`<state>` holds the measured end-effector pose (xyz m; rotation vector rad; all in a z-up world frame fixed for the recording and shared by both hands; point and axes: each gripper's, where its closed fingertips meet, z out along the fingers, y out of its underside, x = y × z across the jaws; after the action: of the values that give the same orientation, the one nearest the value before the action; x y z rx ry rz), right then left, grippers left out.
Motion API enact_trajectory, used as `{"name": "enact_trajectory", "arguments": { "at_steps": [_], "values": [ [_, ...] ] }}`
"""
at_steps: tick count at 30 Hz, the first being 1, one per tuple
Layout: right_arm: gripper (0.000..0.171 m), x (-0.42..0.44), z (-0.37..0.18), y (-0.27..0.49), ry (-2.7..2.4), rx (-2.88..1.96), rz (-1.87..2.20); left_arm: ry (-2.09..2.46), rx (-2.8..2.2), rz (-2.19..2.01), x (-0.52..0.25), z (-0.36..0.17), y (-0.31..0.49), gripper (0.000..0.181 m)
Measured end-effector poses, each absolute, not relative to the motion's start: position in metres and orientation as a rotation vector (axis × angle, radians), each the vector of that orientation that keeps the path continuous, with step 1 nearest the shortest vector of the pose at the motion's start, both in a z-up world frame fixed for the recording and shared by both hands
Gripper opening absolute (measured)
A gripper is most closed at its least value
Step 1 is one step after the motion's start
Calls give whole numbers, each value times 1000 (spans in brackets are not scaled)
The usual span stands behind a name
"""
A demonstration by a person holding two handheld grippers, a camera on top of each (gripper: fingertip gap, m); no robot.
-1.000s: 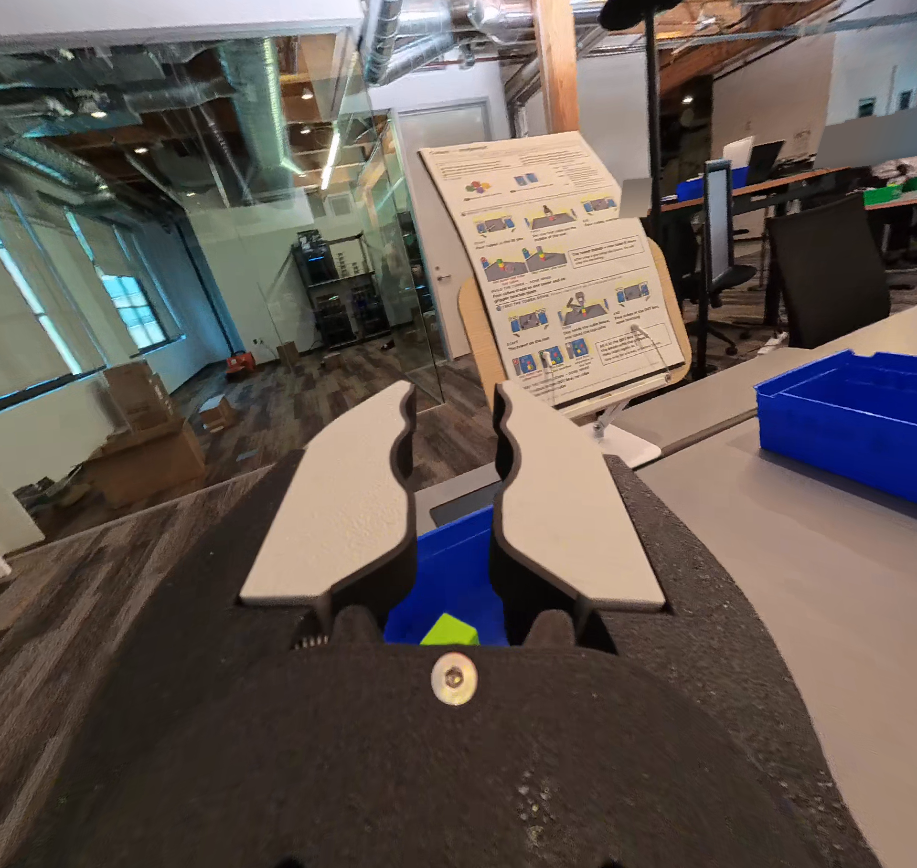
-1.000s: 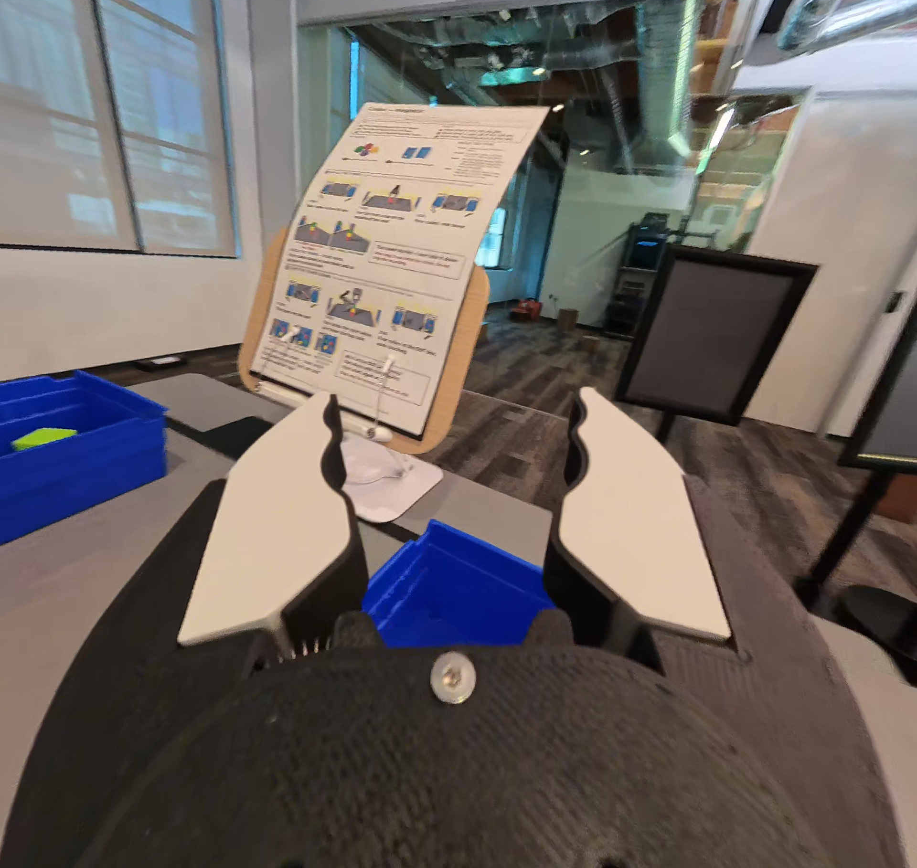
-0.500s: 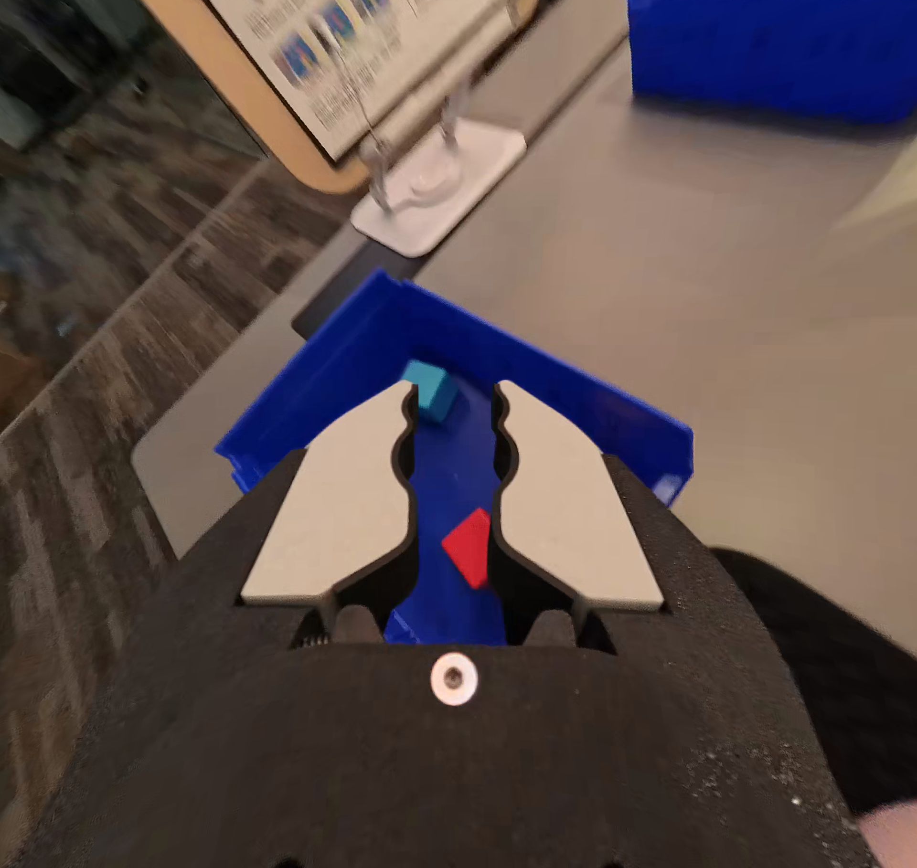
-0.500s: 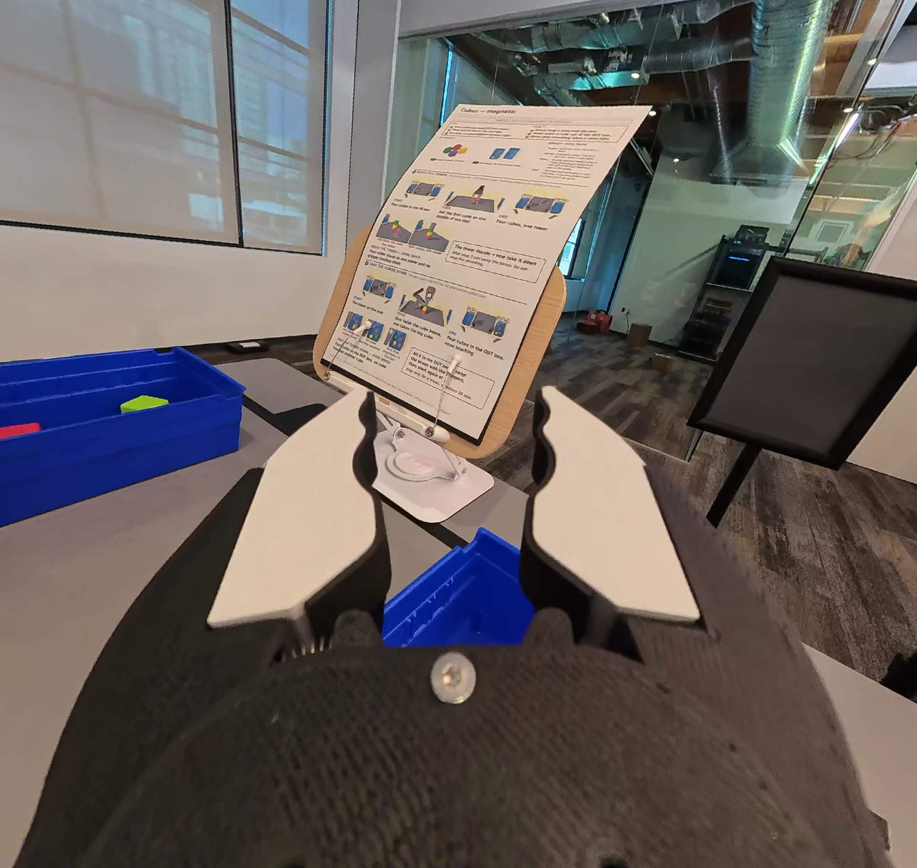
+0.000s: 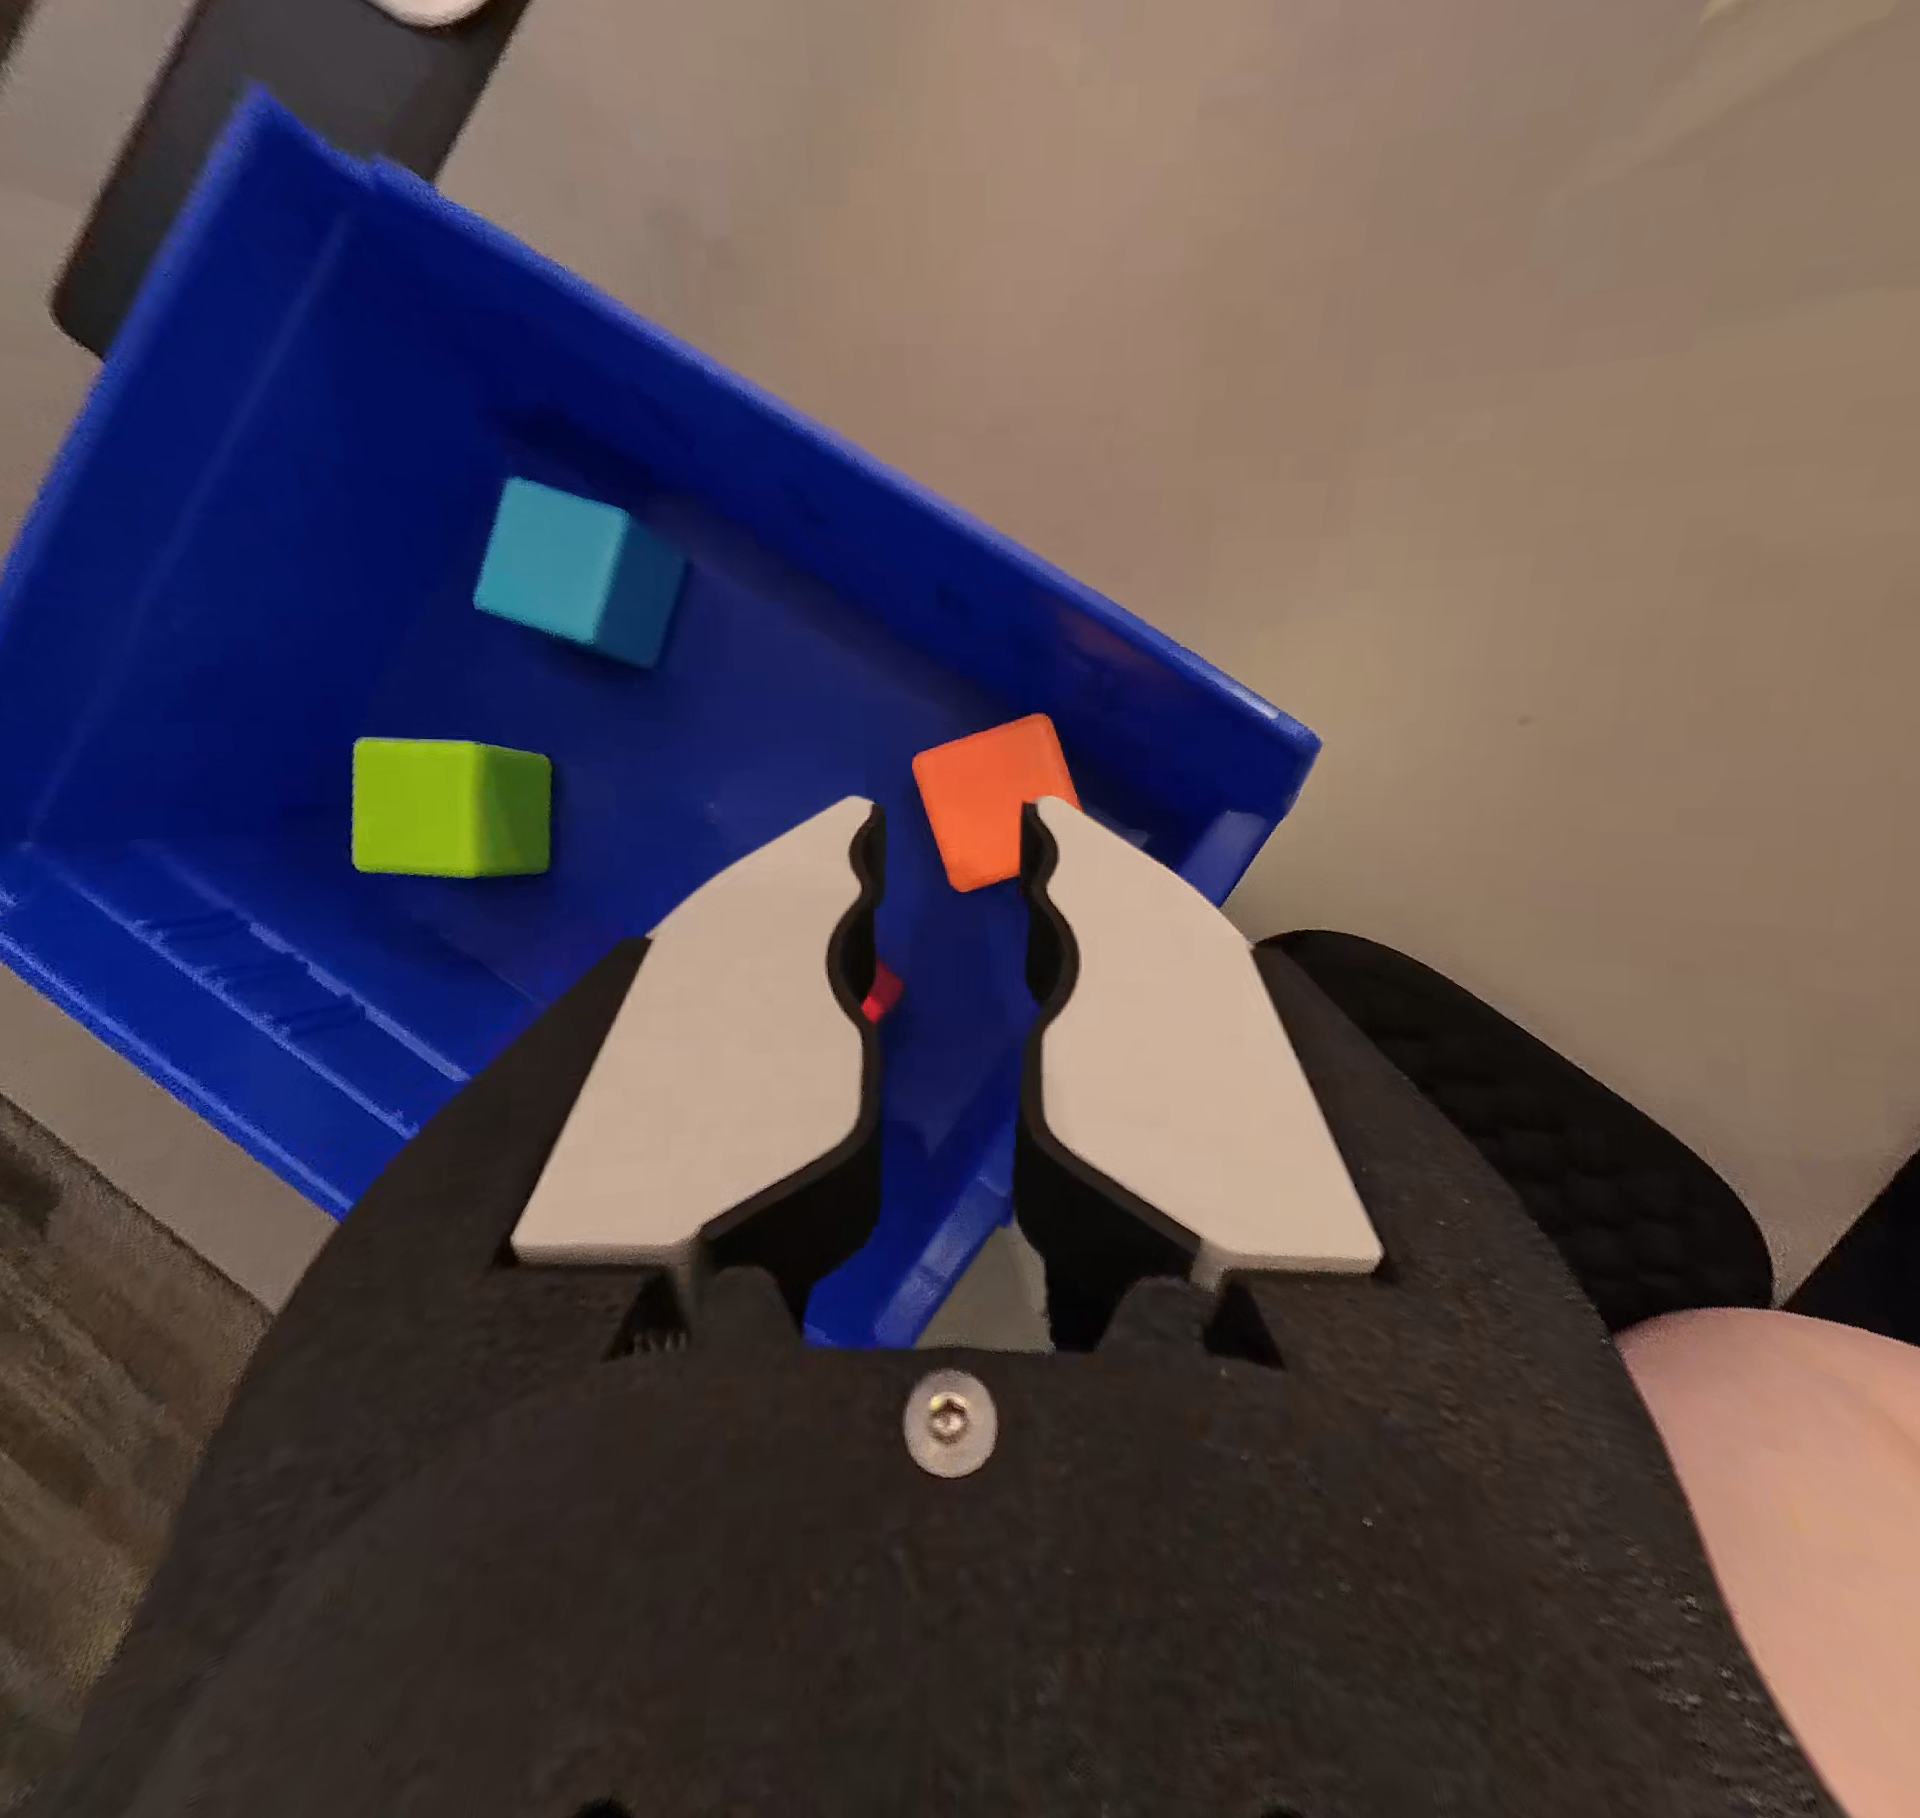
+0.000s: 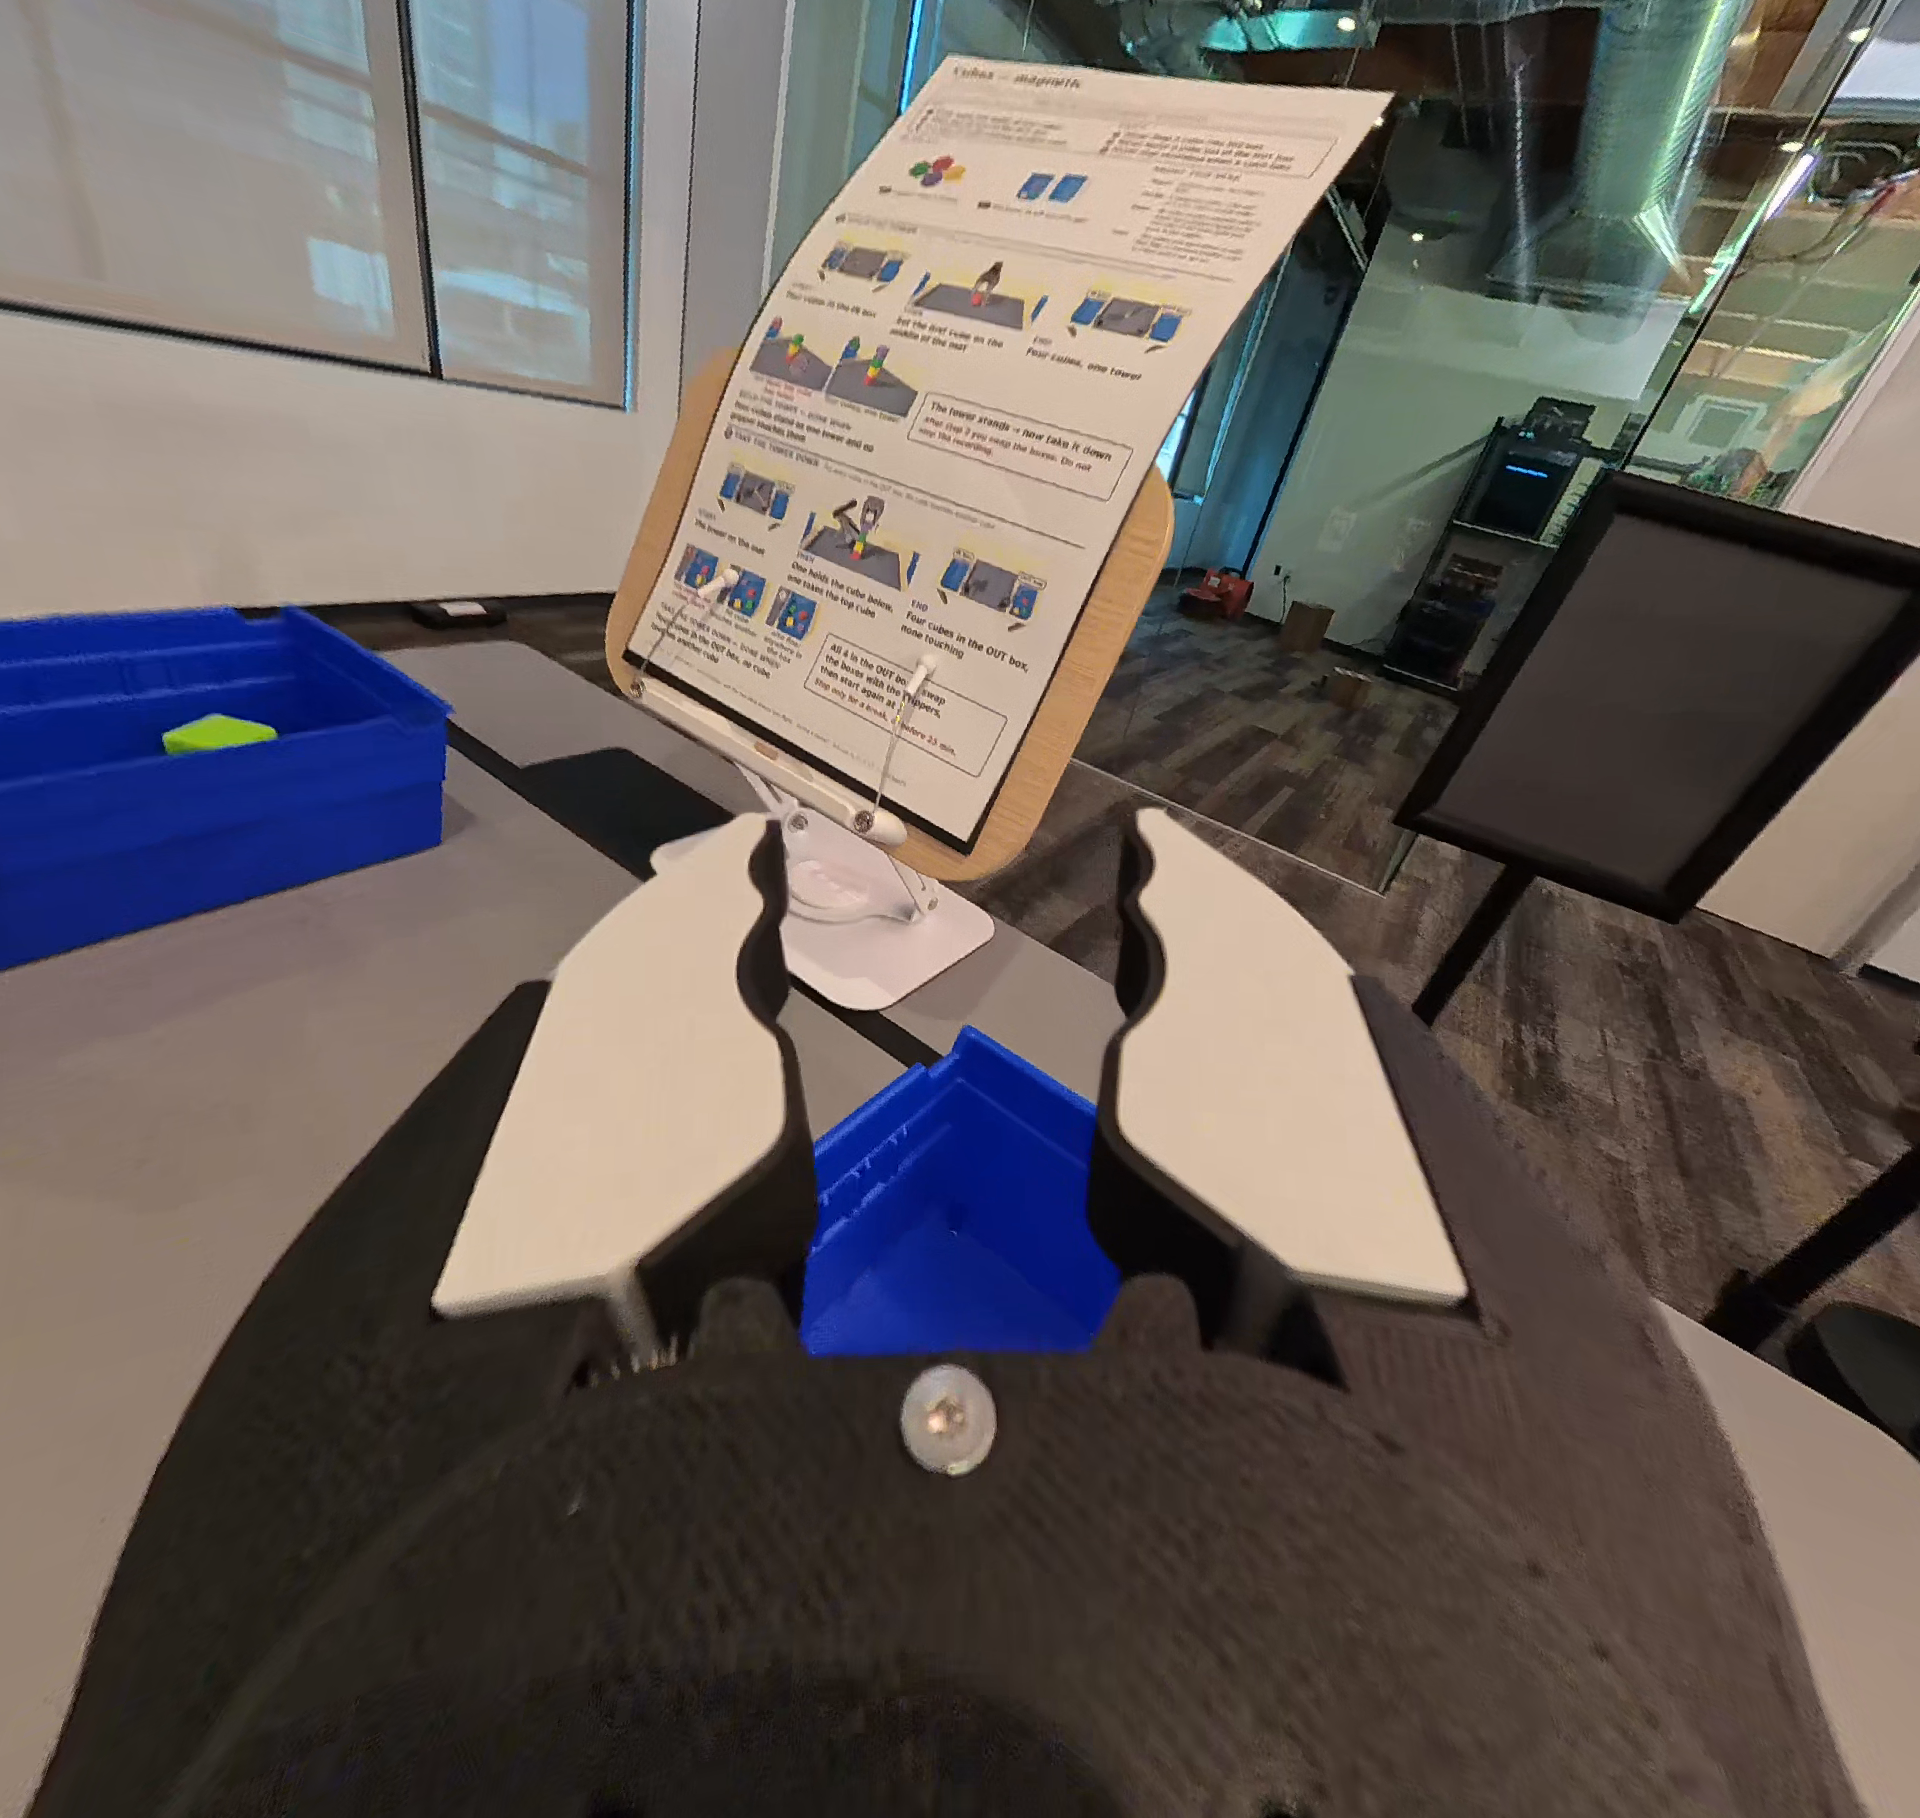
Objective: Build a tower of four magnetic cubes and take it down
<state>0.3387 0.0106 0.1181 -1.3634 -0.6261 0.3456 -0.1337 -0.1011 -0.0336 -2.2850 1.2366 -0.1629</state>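
Loosely binned cubes (image 5: 977, 802) — red one (image 5: 883, 991) seemingly half-hidden.

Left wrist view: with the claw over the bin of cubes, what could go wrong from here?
The open left claw has the orange cube off-centre against its right finger; closing may nudge it into the blue bin wall. The red cube is mostly hidden under the left finger and could get knocked.

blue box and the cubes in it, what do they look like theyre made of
Blue box: looks like moulded plastic, with a slight sheen, thin walls and ribs along one edge. Teal cube, green cube and orange cube: matte, evenly coloured faces with soft edges, probably plastic or painted wood; blur leaves it open.
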Motion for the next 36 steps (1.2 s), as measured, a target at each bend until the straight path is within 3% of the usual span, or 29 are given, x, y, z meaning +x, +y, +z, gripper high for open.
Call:
{"name": "enact_trajectory", "arguments": {
  "at_steps": [6,12,17,22,36],
  "values": [
    [64,329,108,14,-687,-1391,300,1245,-2492,-60,-137,-63,-103,27],
    [64,328,99,18,-724,-1418,216,1198,-2671,-5,-134,-85,-102,43],
    [64,338,104,19,-667,-1413,236,1107,-2748,-56,-137,-93,-99,41],
    [64,352,107,20,-613,-1412,250,1075,-2805,-75,-137,-100,-102,57],
    [64,364,103,23,-573,-1435,274,1148,-2860,14,-138,-120,-97,56]
  ]
}}
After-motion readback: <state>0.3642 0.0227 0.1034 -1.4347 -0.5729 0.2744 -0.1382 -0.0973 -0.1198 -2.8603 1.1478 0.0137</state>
